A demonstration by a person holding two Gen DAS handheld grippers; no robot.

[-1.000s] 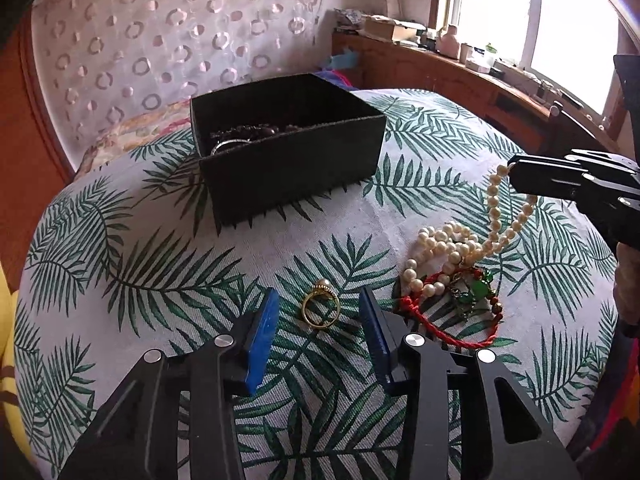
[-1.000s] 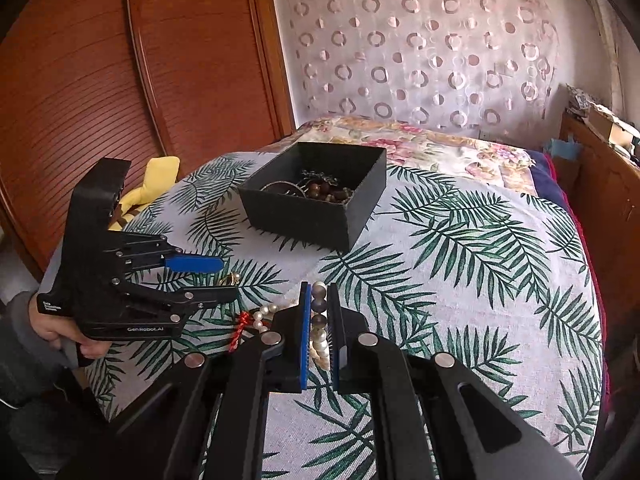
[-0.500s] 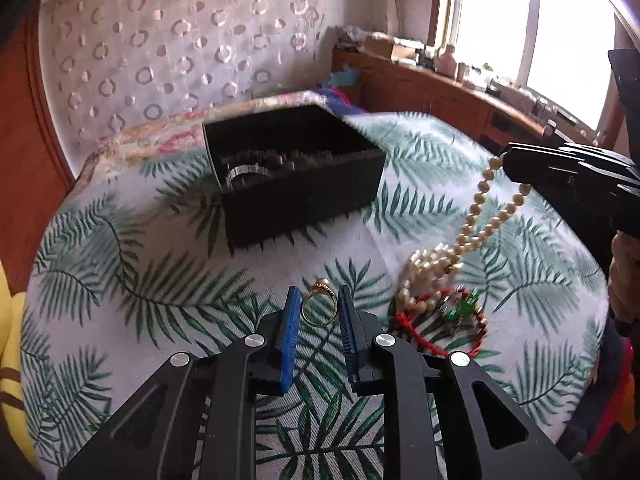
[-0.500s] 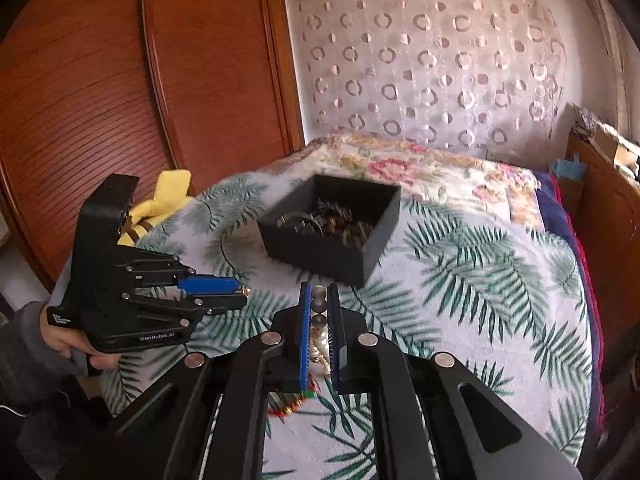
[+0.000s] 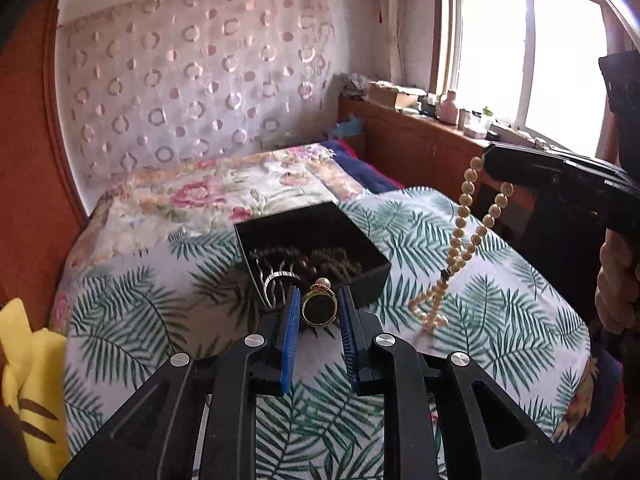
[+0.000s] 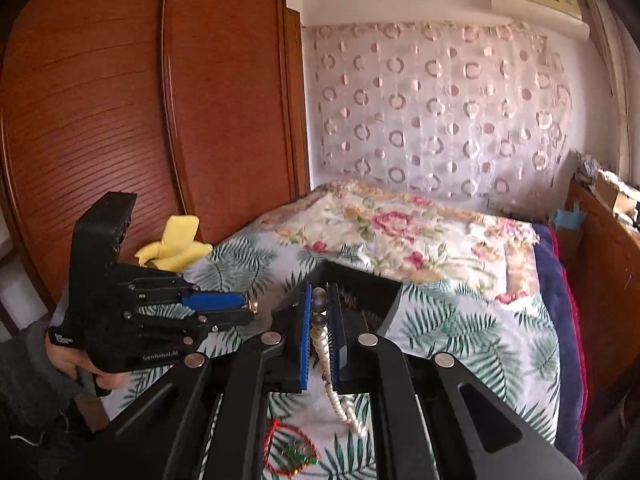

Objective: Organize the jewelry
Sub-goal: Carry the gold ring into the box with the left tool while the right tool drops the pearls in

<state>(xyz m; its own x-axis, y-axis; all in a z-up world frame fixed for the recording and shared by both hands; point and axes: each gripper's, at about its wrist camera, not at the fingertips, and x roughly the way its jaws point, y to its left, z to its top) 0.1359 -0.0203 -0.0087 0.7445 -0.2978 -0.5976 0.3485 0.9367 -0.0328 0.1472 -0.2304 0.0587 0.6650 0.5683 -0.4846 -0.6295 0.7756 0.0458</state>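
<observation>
I am mid-carry with both claws loaded, so the step in hand is, as I judge it, the trip to the black box (image 5: 312,240). My left claw (image 5: 319,312) is pinching one gold ring (image 5: 319,307) edge-on between its blue pads, the little pearl on top just past the tips. The jaws closed onto it within the last second and now press on both sides of the band. My right claw (image 6: 320,312) is pressed nearly together on one pearl necklace (image 5: 460,240), gripped high up, with the rest of the strand hanging below the tips and its tail just above the leaf-print cloth (image 5: 500,320).

The box sits ahead of and below both claws, open-topped, with dark beads and a silver bangle already inside (I cannot count those; they are too tangled). Next, I think, each claw needs to travel forward until its tips are over the opening, then come down before letting go. The necklace needs extra clearance, or its dangling end may snag the near wall.

Count: two claws, one ring, one necklace, one box, and one red cord bracelet (image 6: 292,452) on the cloth beneath my right claw, not yet collected.
</observation>
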